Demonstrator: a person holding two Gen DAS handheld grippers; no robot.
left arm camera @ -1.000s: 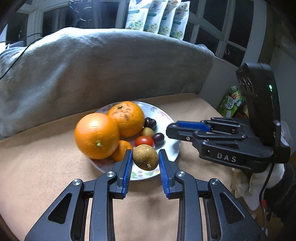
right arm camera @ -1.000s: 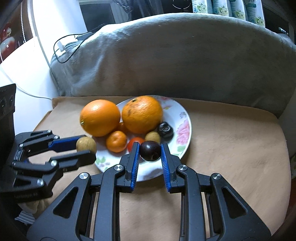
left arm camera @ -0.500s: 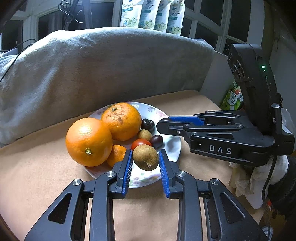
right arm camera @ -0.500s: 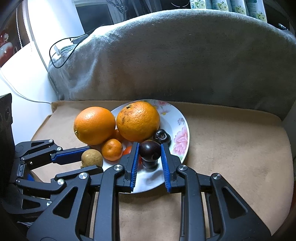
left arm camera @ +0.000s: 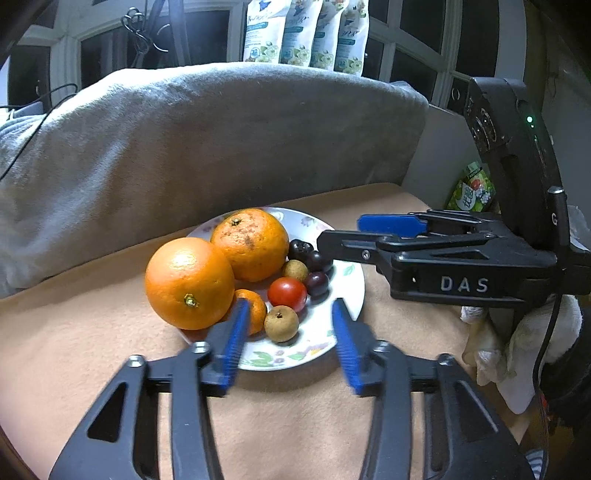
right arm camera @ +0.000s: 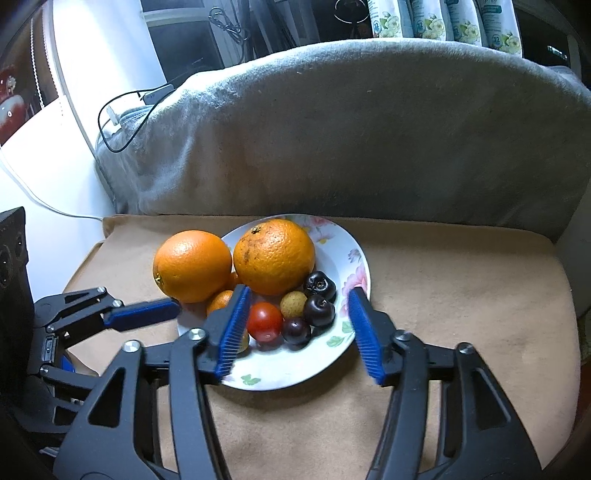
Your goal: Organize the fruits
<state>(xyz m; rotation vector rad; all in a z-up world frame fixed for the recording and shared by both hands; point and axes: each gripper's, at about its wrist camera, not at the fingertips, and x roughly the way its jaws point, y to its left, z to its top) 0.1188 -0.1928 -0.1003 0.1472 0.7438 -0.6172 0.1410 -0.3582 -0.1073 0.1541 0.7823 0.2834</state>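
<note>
A flowered plate holds two big oranges, a mandarin, a cherry tomato, a small tan fruit and three dark plums. My left gripper hovers over the near rim with its jaws opening. A brown fruit lies on the plate between them, clear of both pads. My right gripper is opening too, and a dark plum rests on the plate between its jaws, untouched.
The plate sits on a beige cloth in front of a grey blanket-covered backrest. Packets line the window behind it. Cables trail at the left, and a green carton and a white-gloved hand are at the right.
Both grippers have opened. The brown fruit left the left jaws and the dark plum left the right jaws, and both now lie on the plate.
</note>
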